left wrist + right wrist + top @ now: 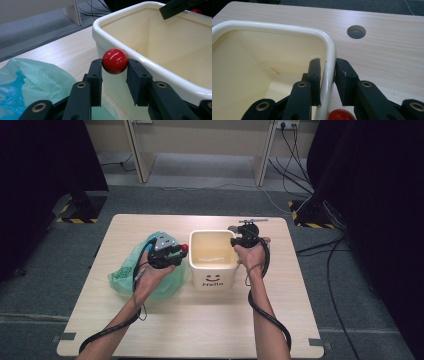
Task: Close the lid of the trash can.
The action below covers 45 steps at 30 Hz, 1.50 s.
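Left gripper view: red ball (115,61) clamped in left hand-held gripper (115,68) just outside bin (117,30) rim, not yet dropped in; right hand-held gripper (327,72) straddling opposite rim, jaws slack w/ gap, bin interior bare.

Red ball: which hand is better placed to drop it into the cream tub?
Left. Its tool grips the red ball beside the cream tub's rim; the right tool straddles the tub's far wall.
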Each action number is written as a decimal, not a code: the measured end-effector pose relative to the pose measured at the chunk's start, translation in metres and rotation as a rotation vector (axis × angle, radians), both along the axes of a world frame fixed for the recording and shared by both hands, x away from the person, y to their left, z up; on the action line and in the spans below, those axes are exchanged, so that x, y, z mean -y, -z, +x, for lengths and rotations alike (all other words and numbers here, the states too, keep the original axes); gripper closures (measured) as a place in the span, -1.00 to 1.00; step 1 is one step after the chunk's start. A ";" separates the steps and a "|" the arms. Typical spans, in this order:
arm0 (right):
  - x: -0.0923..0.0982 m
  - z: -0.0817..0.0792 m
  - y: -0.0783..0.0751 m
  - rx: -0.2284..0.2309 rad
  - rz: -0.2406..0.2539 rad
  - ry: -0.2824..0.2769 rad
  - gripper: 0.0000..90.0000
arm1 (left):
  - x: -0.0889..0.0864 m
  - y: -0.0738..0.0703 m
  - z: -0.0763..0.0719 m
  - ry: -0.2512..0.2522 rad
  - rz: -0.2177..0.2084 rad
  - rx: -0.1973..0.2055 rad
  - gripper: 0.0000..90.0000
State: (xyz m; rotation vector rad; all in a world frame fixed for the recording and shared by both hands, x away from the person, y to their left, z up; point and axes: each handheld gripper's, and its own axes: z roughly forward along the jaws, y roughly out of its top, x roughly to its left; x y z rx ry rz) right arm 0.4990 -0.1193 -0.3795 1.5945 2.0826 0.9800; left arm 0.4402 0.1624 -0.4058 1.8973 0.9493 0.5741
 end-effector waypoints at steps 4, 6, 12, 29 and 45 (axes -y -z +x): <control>0.000 0.000 0.001 -0.005 0.001 -0.002 0.63 | -0.001 0.003 0.001 -0.005 0.003 -0.010 0.45; 0.000 0.000 0.002 -0.006 0.003 -0.005 0.62 | -0.001 0.006 0.001 -0.005 -0.003 -0.016 0.45; 0.002 -0.002 0.001 -0.001 0.017 0.007 0.45 | -0.001 0.005 0.000 -0.011 -0.008 -0.009 0.43; 0.036 -0.016 -0.019 0.071 0.129 0.020 -0.01 | -0.015 -0.011 -0.012 -0.040 -0.067 -0.006 0.02; 0.077 -0.038 -0.011 0.095 0.147 0.014 -0.16 | -0.019 -0.016 -0.038 -0.005 -0.144 -0.056 -0.27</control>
